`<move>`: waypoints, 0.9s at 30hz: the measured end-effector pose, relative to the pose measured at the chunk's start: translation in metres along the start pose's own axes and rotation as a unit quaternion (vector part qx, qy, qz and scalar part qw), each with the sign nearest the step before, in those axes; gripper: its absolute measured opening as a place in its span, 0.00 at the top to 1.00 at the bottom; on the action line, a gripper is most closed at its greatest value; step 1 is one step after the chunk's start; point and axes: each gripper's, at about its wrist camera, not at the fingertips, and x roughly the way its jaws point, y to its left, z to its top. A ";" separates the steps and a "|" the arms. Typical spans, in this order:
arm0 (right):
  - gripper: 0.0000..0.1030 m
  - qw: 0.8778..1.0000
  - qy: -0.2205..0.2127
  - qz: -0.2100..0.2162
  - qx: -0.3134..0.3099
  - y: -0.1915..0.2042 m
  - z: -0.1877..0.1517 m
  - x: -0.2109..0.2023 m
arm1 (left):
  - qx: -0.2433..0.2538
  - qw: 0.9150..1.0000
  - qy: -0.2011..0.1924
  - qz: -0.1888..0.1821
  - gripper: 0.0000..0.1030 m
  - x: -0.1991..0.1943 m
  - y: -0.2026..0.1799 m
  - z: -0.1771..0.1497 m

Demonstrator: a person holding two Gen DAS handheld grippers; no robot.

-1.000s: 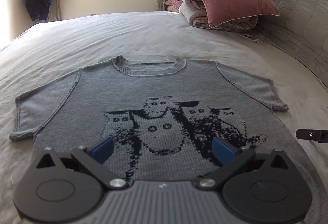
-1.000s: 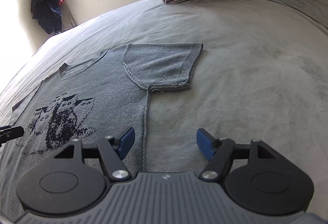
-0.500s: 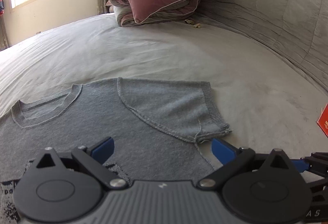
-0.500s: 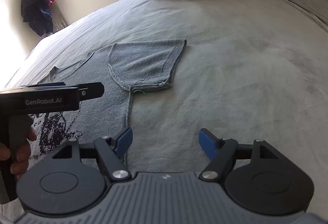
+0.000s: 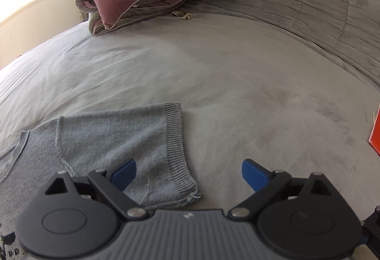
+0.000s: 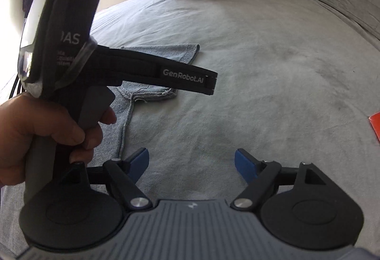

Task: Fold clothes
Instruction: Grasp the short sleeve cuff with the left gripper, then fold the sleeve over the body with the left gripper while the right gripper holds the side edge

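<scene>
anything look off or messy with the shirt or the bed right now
Little stands out. The grey knitted shirt lies flat on the bed; only loose threads stick out at the sleeve's underarm corner. Small beige bits lie beside the folded duvet.

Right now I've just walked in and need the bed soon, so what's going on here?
A person is folding a grey sweater spread flat on the bed, with a gripper in each hand. The left gripper is over the sleeve, its jaws closing on nothing yet. The right gripper hangs over bare bedding beside the sweater, its jaws opening and empty. Nothing looks folded yet.
</scene>
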 end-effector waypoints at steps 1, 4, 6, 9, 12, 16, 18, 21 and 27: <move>0.20 1.000 0.000 0.000 0.000 -0.001 0.000 0.000 | 0.004 1.000 0.000 0.005 0.08 0.004 -0.002 0.000; 0.20 1.000 -0.001 0.003 0.007 -0.003 0.001 -0.001 | 0.000 1.000 0.000 0.012 0.12 0.014 -0.003 -0.001; 0.20 1.000 -0.001 0.006 0.014 -0.006 0.002 -0.001 | -0.017 1.000 -0.010 0.012 0.12 0.018 -0.001 -0.002; 0.20 1.000 -0.001 0.008 0.021 -0.007 0.003 -0.001 | -0.039 0.999 -0.019 0.020 0.20 0.021 0.004 0.000; 0.20 1.000 -0.001 0.006 0.024 -0.006 0.005 -0.001 | -0.062 0.997 -0.022 0.035 0.31 0.024 0.009 0.005; 0.20 0.999 -0.002 0.006 0.032 -0.004 0.009 0.000 | -0.065 0.996 -0.019 0.058 0.32 0.030 0.016 0.010; 0.20 0.999 -0.003 0.010 0.037 -0.002 0.010 0.000 | -0.053 0.996 -0.021 0.066 0.42 0.031 0.017 0.012; 0.20 0.999 -0.005 0.013 0.043 0.000 0.011 0.000 | -0.048 0.996 -0.025 0.066 0.61 0.031 0.022 0.012; 0.20 0.999 -0.004 0.010 0.044 0.006 0.018 0.007 | -0.126 0.991 -0.042 0.023 0.92 0.014 0.055 0.009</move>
